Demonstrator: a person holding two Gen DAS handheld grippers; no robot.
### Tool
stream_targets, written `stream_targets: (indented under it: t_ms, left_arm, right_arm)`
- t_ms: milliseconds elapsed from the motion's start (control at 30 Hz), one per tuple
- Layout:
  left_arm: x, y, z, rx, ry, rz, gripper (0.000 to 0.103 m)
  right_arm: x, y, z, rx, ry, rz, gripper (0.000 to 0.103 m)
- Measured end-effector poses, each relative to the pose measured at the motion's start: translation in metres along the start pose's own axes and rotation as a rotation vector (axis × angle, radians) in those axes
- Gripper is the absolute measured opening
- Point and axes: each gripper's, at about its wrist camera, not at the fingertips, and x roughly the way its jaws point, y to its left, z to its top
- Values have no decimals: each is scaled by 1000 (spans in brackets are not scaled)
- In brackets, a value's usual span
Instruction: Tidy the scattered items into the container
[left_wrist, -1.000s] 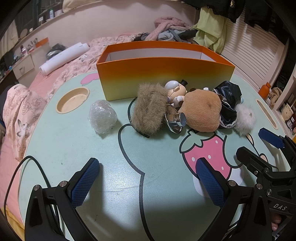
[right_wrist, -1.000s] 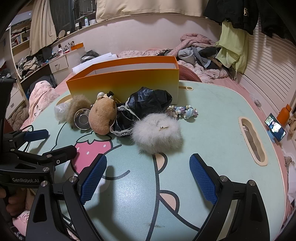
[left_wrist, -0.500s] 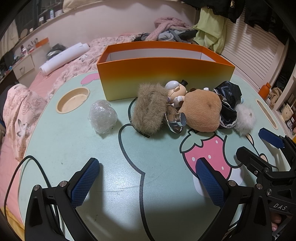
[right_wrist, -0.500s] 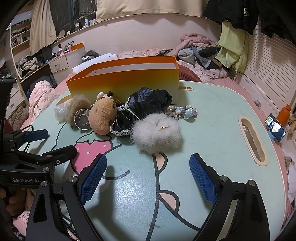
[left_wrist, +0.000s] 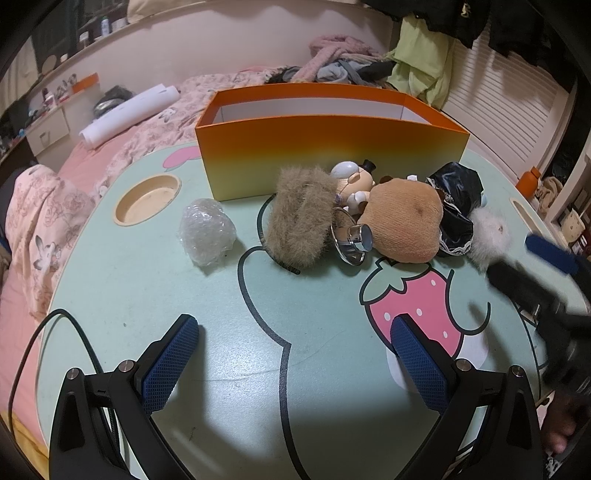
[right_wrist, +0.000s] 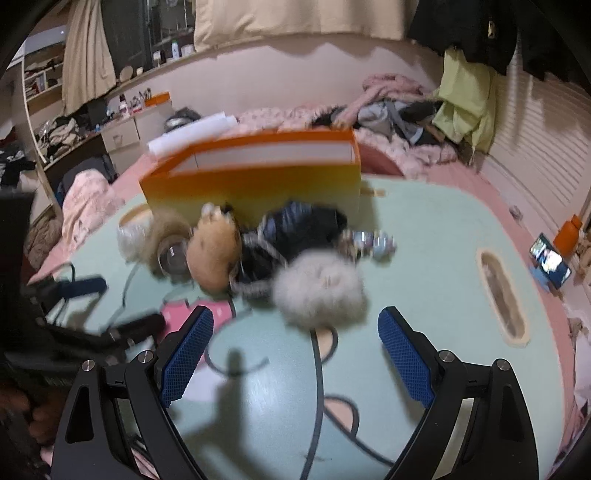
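An orange box (left_wrist: 332, 155) stands open at the table's far side; it also shows in the right wrist view (right_wrist: 255, 184). In front of it lie a bubble-wrap ball (left_wrist: 207, 230), a brown furry headband (left_wrist: 301, 216), a small doll (left_wrist: 352, 179), a metal lid (left_wrist: 351, 240), a tan plush (left_wrist: 402, 221), a black lace cloth (left_wrist: 456, 195) and a white fluffy ball (right_wrist: 319, 291). A bead string (right_wrist: 369, 242) lies beside the box. My left gripper (left_wrist: 295, 354) is open and empty near the front edge. My right gripper (right_wrist: 295, 350) is open, just short of the white ball.
The mint table (left_wrist: 184, 314) has a round cup recess (left_wrist: 147, 199) at left and an oval slot (right_wrist: 500, 295) at right. A pink bed (left_wrist: 55, 184) surrounds the table's far and left sides. A phone (right_wrist: 550, 262) stands off the right edge.
My right gripper has moved forward and up toward the white fluffy ball; its view is motion-blurred. The left gripper and the items have not moved.
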Motion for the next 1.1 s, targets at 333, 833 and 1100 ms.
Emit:
stream_targets:
  t_ms: [333,833,1100]
  left_arm:
    - [-1,1,0,-3,-3,0,103]
    - [-23,35,9,-148,-134,-72,103]
    - [-26,19,28,-57,-161,-31,92]
  right_arm:
    - [27,-20,10,62,112,0,38]
    - [14,-36,-5,197,44,141,31]
    - [5,-40,11,220,15,135,48]
